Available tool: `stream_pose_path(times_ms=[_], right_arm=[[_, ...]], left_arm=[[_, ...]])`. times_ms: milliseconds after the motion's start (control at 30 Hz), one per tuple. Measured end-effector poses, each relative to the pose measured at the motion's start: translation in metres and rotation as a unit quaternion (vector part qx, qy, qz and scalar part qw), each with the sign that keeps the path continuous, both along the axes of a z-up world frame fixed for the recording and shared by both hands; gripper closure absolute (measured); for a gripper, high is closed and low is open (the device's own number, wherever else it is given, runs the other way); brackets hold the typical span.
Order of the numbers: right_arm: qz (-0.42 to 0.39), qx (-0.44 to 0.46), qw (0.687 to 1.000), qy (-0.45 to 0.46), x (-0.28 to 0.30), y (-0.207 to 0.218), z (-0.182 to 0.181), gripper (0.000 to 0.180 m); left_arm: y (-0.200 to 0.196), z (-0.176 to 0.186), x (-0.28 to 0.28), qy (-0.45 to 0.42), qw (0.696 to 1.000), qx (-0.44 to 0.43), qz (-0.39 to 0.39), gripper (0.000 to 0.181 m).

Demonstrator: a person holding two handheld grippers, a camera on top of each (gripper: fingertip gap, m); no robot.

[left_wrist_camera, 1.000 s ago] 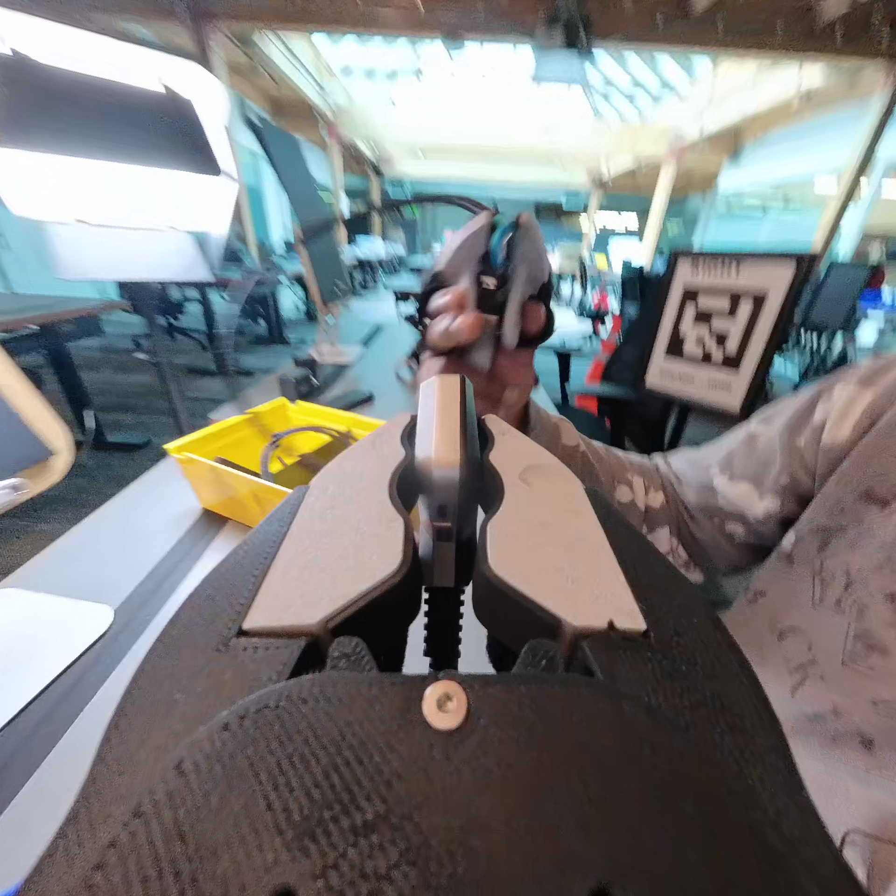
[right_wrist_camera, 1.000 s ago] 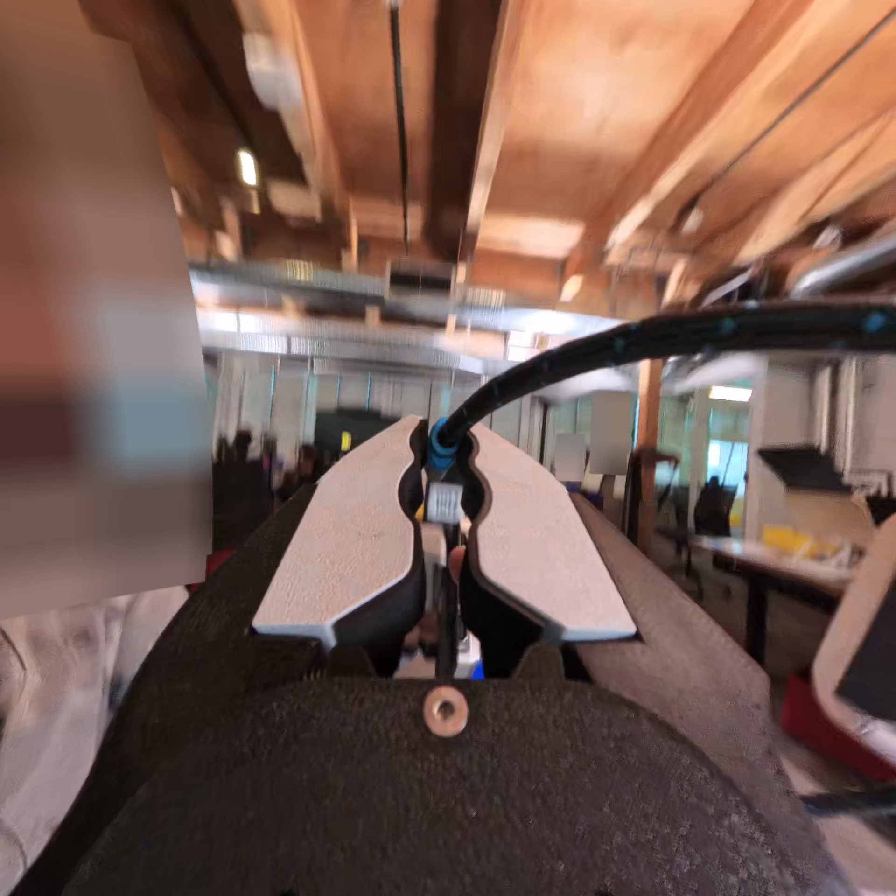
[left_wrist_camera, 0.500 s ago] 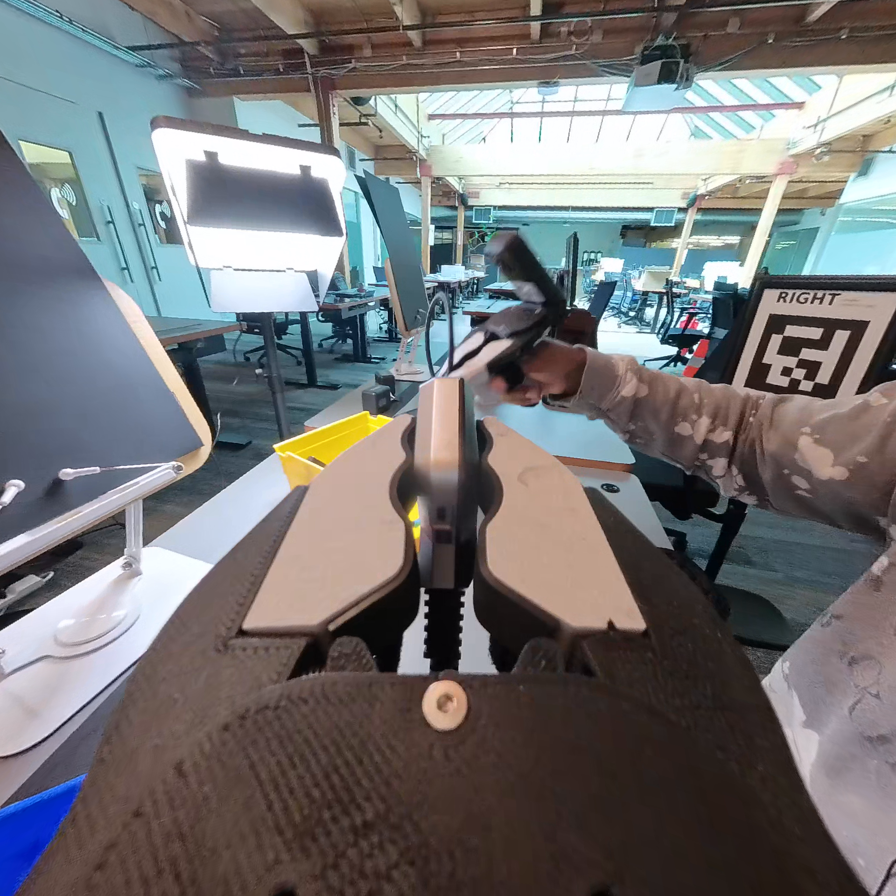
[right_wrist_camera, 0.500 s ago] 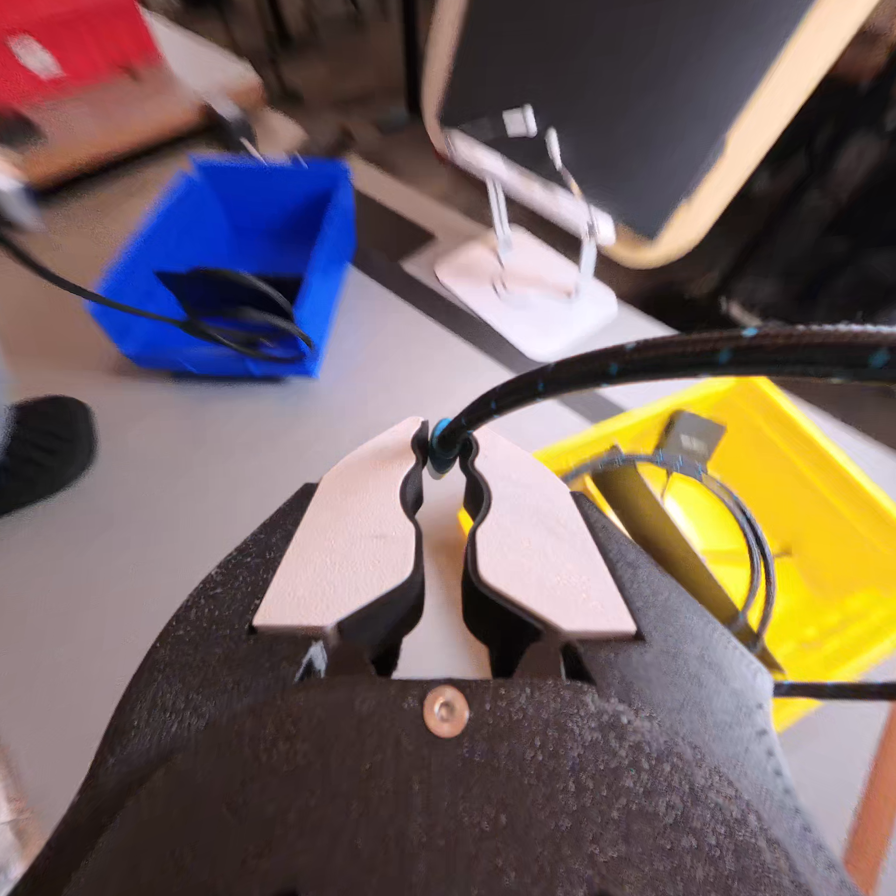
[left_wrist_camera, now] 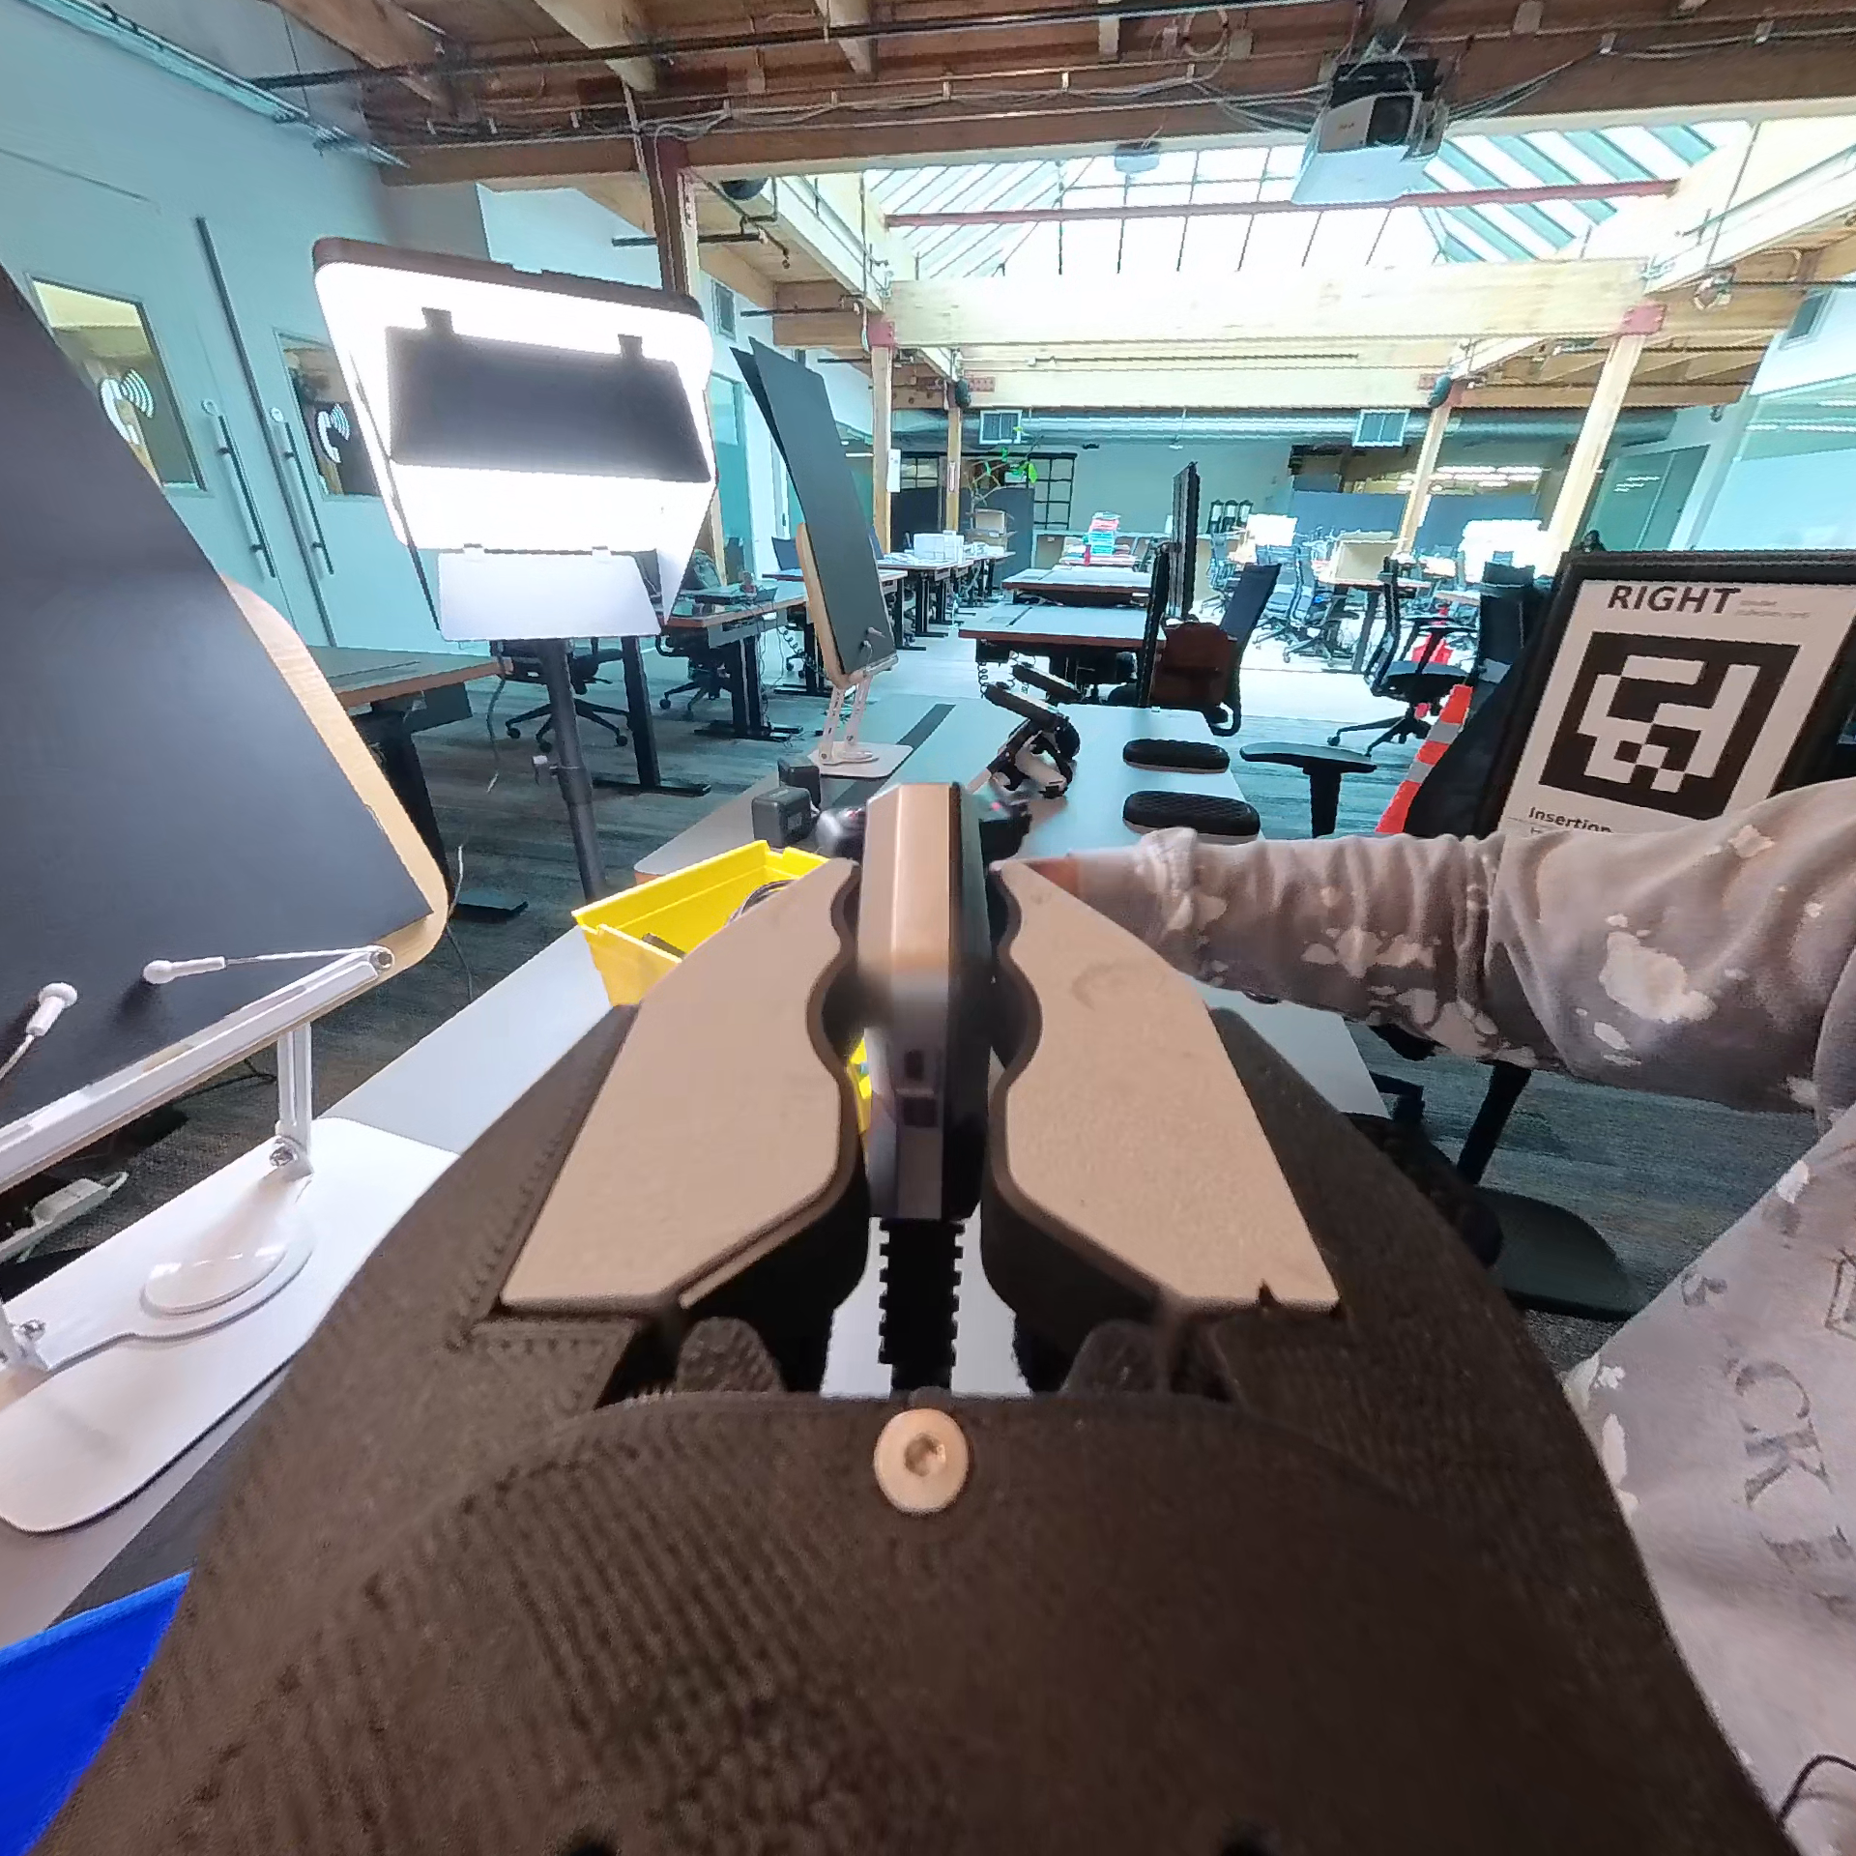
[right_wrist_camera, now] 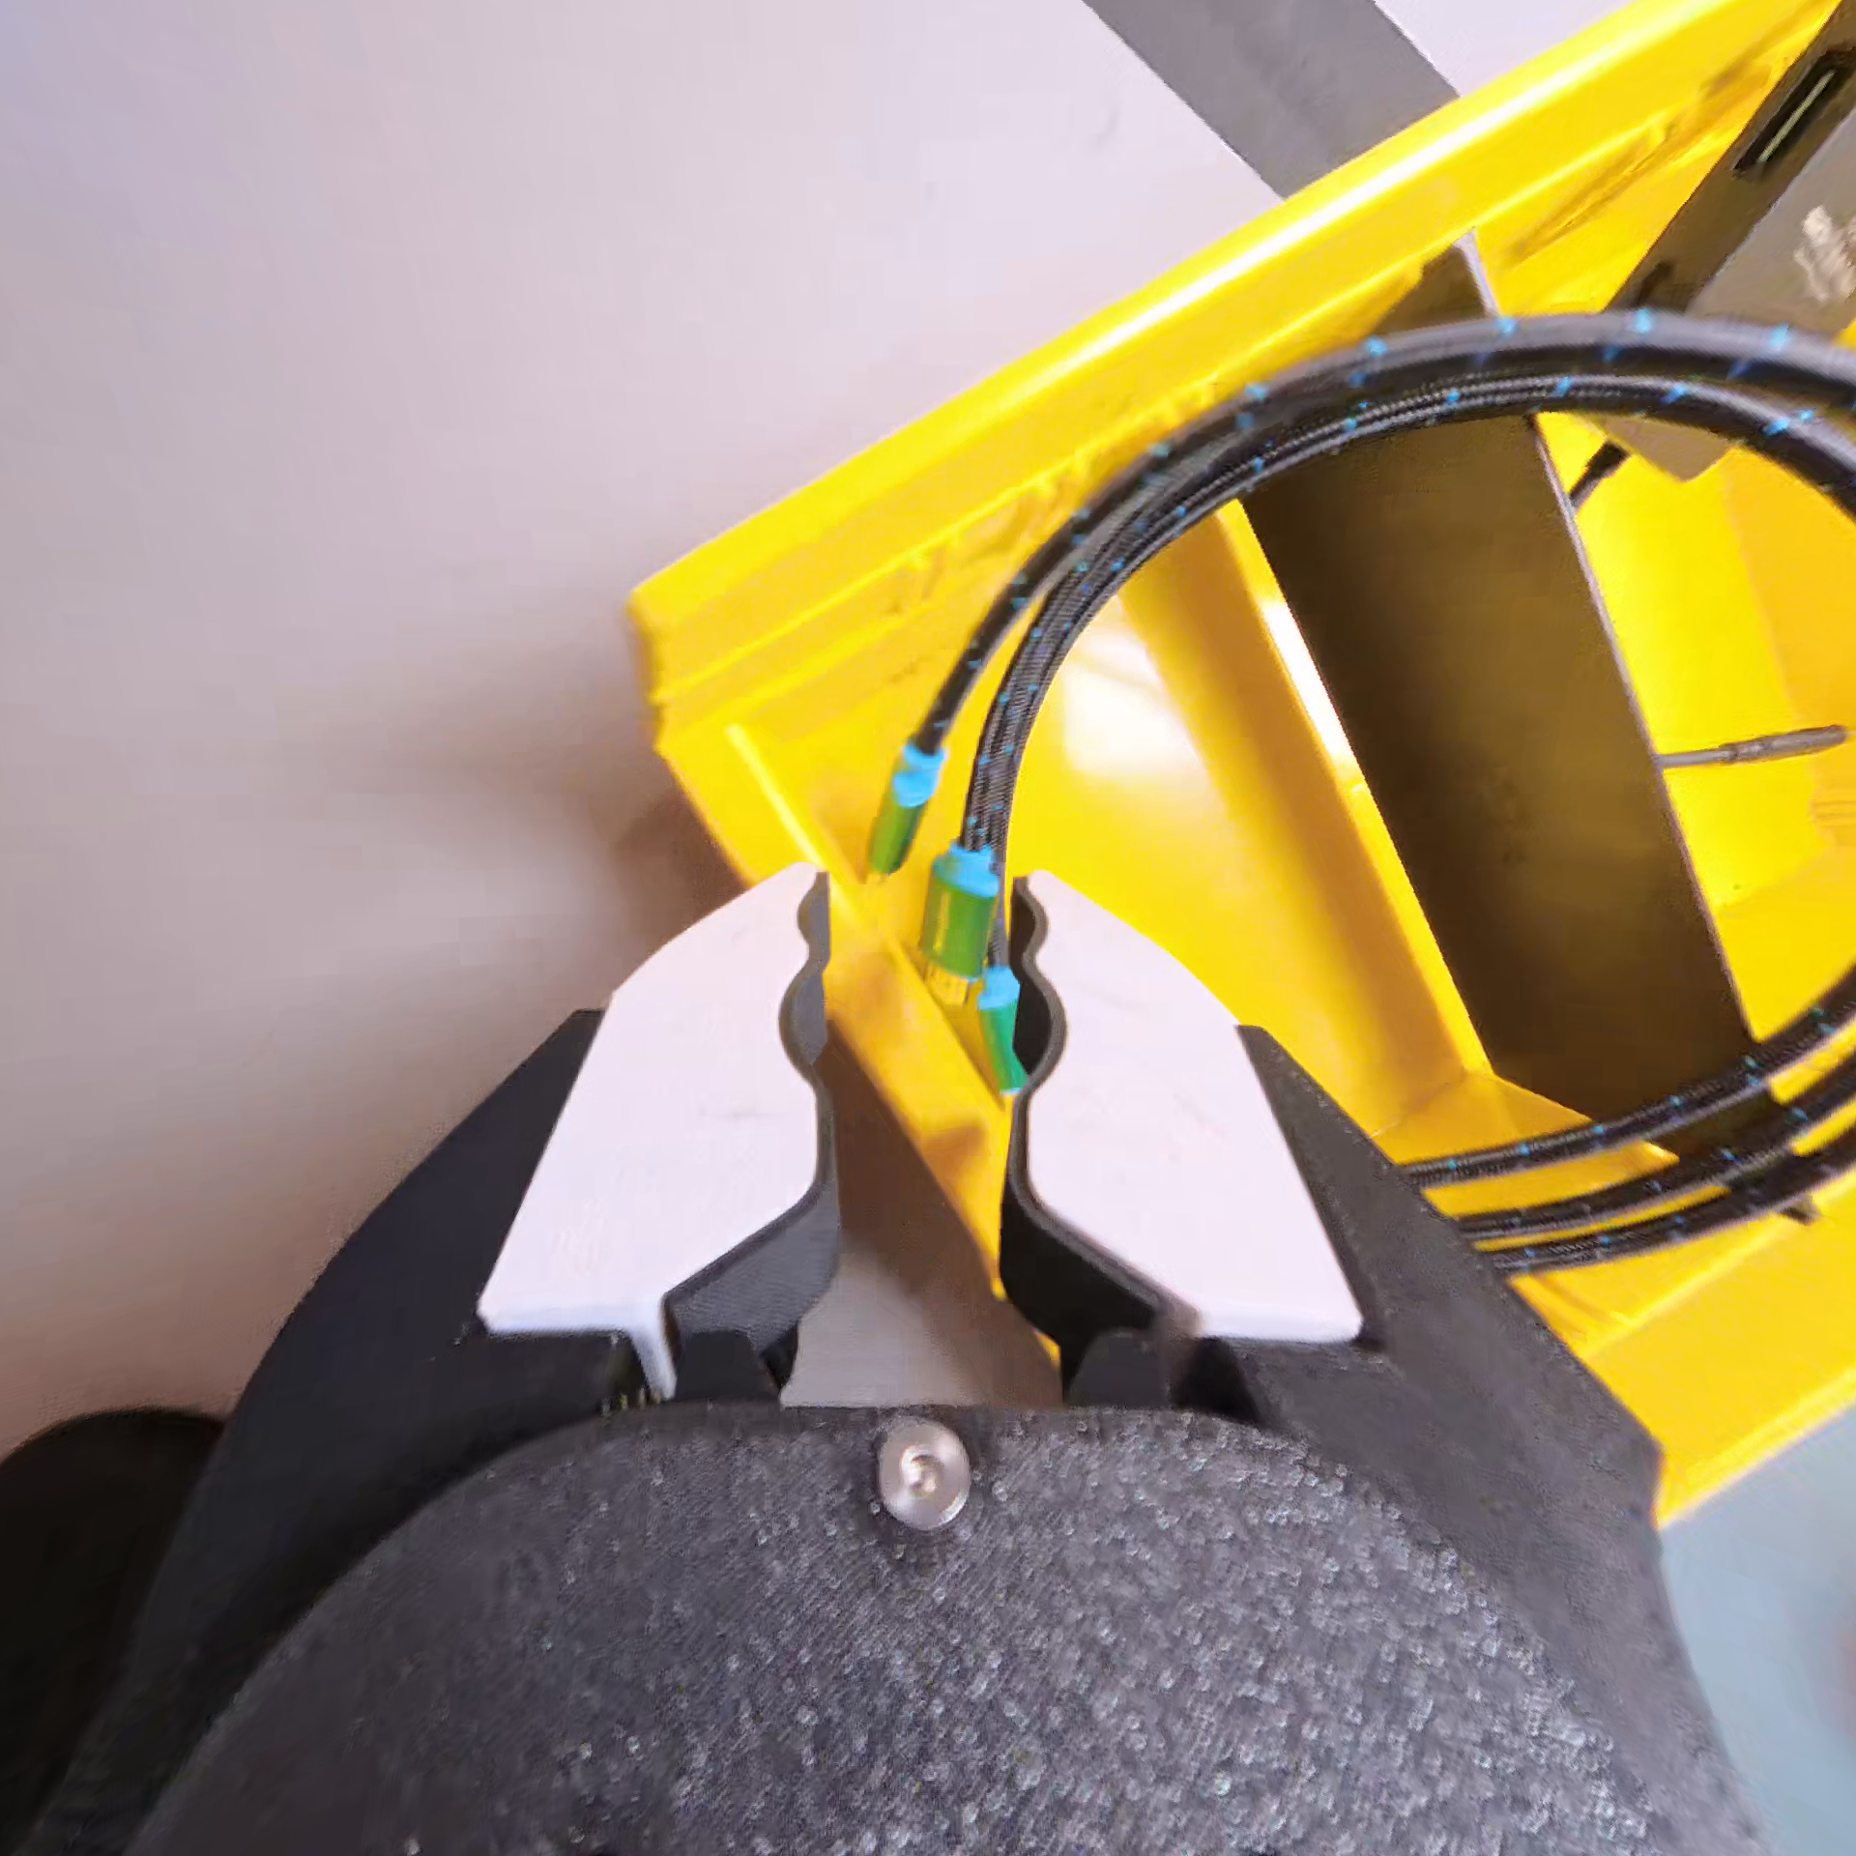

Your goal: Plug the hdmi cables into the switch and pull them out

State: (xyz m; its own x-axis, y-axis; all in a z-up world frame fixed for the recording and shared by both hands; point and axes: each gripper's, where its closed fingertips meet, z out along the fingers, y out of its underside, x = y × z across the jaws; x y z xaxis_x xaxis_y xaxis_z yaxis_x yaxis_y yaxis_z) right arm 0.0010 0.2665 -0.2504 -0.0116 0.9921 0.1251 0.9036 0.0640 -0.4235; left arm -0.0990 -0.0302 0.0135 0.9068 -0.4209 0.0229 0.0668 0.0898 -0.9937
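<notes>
My left gripper is shut on the slim grey switch, held on edge above the table. My right gripper is open over the near corner of the yellow bin. A coiled black braided hdmi cable lies in that bin. Its plugs rest at the bin corner, between and just beyond my right fingertips, not gripped. In the left wrist view the yellow bin sits ahead, with a person's sleeved arm reaching toward it from the right; the right gripper itself is hidden there.
A dark divider crosses the bin, with a dark device at its far end. A tablet stand with a white base stands left. A blue bin corner shows at lower left. A marker board stands right.
My right gripper swung down from pointing at the ceiling to the yellow bin, opened and let go of the cable plug. My left gripper kept hold of the switch.
</notes>
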Motion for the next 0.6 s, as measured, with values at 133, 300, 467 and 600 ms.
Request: stream_pose_path(times_ms=[133, 300, 467, 600], right_arm=[[0.080, -0.028, 0.992, 0.097, -0.001, -0.052, 0.058, 0.144], [0.242, -0.085, 0.939, 0.231, -0.018, -0.162, 0.159, 0.145], [0.384, -0.069, 0.888, 0.244, -0.032, -0.253, 0.199, 0.140], [0.434, -0.032, 0.871, 0.229, -0.042, -0.280, 0.203, 0.156]], left_arm=[[0.006, -0.006, 0.000, -0.002, 1.000, -0.012, -0.007, 0.159], [0.018, -0.014, 0.018, 0.017, 0.999, -0.028, -0.032, 0.158], [0.026, -0.018, 0.054, 0.042, 0.996, -0.027, -0.077, 0.158], [0.021, -0.016, 0.072, 0.062, 0.992, -0.016, -0.106, 0.158]])
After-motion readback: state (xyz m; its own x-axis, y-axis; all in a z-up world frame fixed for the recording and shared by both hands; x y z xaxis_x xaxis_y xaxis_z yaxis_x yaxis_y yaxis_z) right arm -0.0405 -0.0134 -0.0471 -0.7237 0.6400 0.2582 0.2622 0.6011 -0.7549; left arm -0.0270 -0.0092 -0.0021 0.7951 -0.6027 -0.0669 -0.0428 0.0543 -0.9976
